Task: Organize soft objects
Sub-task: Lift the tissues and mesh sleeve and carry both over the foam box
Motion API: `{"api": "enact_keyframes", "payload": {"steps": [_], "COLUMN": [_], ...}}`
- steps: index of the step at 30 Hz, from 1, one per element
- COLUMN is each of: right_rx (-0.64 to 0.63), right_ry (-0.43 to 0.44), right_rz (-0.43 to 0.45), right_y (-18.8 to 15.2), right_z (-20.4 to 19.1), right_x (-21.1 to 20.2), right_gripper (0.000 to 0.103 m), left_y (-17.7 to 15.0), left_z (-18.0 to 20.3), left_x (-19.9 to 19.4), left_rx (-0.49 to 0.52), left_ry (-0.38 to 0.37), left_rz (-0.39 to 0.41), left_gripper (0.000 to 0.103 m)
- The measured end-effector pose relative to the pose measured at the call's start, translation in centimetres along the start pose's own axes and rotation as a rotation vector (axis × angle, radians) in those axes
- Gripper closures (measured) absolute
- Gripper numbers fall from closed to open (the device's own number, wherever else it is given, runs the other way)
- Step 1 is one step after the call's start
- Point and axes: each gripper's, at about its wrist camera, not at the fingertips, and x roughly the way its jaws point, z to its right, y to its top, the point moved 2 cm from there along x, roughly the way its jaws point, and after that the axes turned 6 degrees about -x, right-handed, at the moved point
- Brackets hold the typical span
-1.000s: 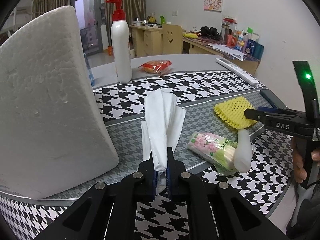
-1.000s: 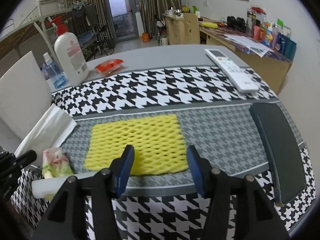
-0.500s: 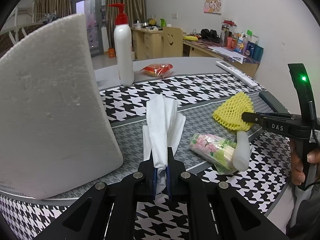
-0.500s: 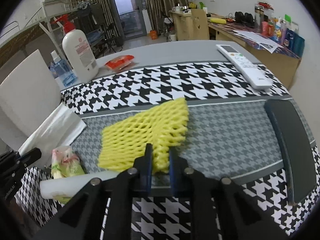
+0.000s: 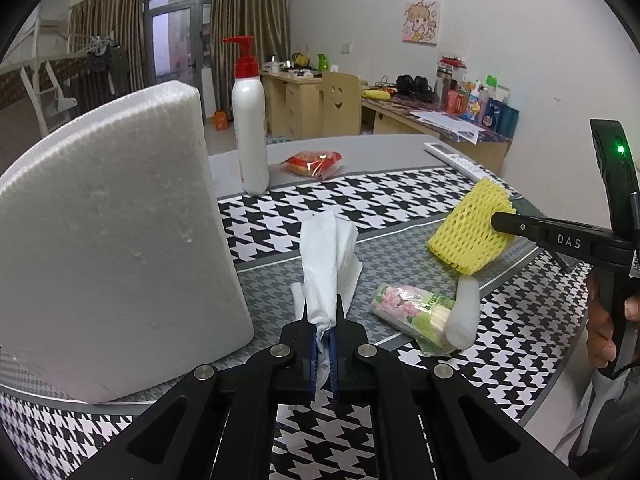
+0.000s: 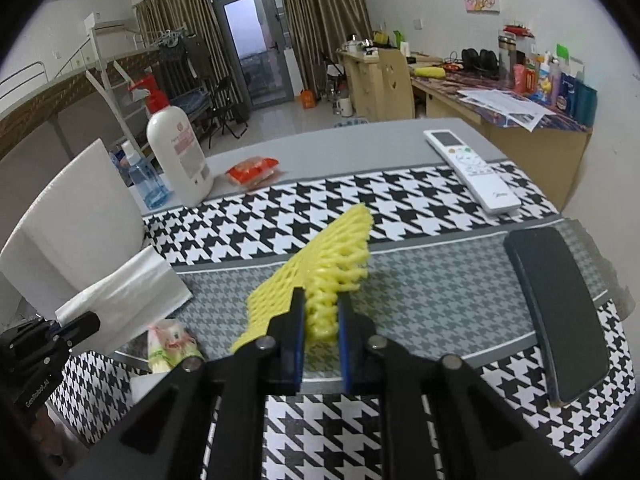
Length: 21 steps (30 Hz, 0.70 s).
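Yellow foam net (image 6: pixel 320 268) is pinched at its near edge between the closed right gripper (image 6: pixel 318 342), most of it lifted off the houndstooth cloth (image 6: pixel 400 200). Left gripper (image 5: pixel 323 350) is clamped tight on a white tissue (image 5: pixel 326 256), beside a foam block (image 5: pixel 108 232). Tissue packet (image 5: pixel 408 310) lies between them.

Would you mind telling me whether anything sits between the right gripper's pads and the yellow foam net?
Nothing visible does. The right gripper is shut directly on the near edge of the yellow foam net, its pads pressing the mesh itself, and most of the net is raised off the houndstooth cloth.
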Motion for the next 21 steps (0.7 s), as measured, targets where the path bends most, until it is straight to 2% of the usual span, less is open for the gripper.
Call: {"api": "enact_keyframes", "payload": {"steps": [21], "right_rx": [-0.029], "right_ry": [0.010], "right_rz": [0.107], "right_y": [1.0], "right_z": [-1.6], "right_x": [-3.8], "right_gripper": [0.086], "left_y": [1.1], "left_z": [0.5], "left_x": [-2.8], "left_rx": [0.018], "left_ry": [-0.024], "left_rz": [0.072], "left_gripper": [0.100]}}
